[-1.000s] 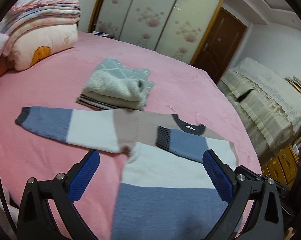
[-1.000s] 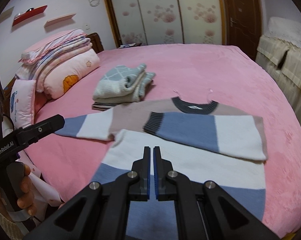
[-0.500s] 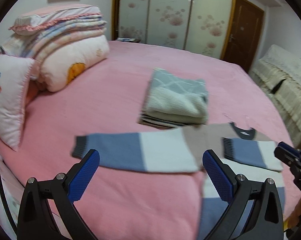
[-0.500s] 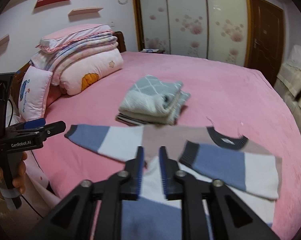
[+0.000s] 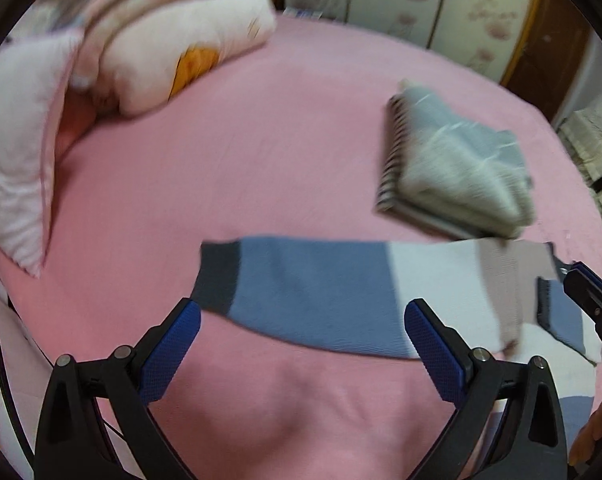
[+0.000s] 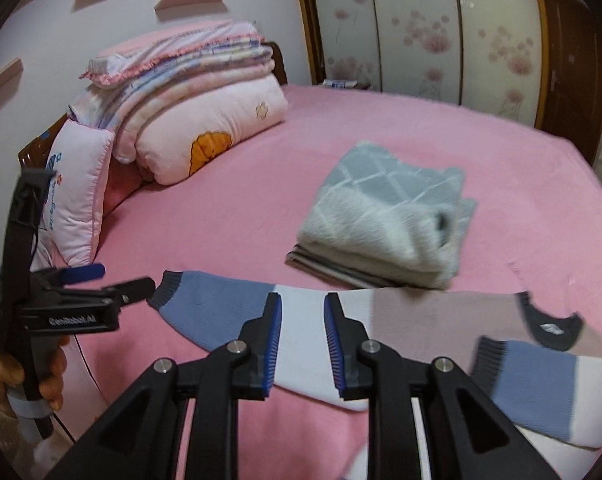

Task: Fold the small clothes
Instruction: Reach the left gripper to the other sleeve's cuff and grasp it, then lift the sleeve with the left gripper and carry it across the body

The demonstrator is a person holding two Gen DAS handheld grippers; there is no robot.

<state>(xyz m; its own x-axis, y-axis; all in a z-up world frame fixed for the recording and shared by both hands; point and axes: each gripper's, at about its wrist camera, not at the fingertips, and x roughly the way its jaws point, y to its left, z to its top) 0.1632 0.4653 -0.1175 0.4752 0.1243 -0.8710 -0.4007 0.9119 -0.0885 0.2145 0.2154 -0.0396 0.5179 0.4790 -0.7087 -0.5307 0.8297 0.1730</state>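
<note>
at the far left of the right wrist view, a hand (image 6: 5,376) is seen gripping the handle of the left gripper (image 6: 121,284), a black two-finger tool with blue pads; its fingers are being held over the pink bedspread (image 6: 229,208) just beside the dark cuff of the outstretched sleeve (image 6: 217,316). in its own camera the left gripper (image 5: 301,344) is being held wide apart, released, with nothing between the pads – the blue band of the sleeve (image 5: 313,284) is lying beyond and between the fingertips, not touched.

behind, at the upper left, a stack of folded pink quilts and pillows (image 6: 189,96) is resting against the headboard.

towards the middle, the right gripper (image 6: 303,336) is being held over the white band of the same sleeve, its blue pads parted by a narrow gap; nothing is being pinched between them. the small knitted sweater in blue, white and beige blocks with dark grey trim (image 6: 433,320) is lying flat on the bedspread, one sleeve stretched out to the left, the other sleeve (image 6: 541,380) folded across the body at the right.

just beyond the sweater, a pile of folded clothes – grey diamond-patterned knit on top, striped piece beneath (image 6: 389,216) – is sitting on the bed.
</note>
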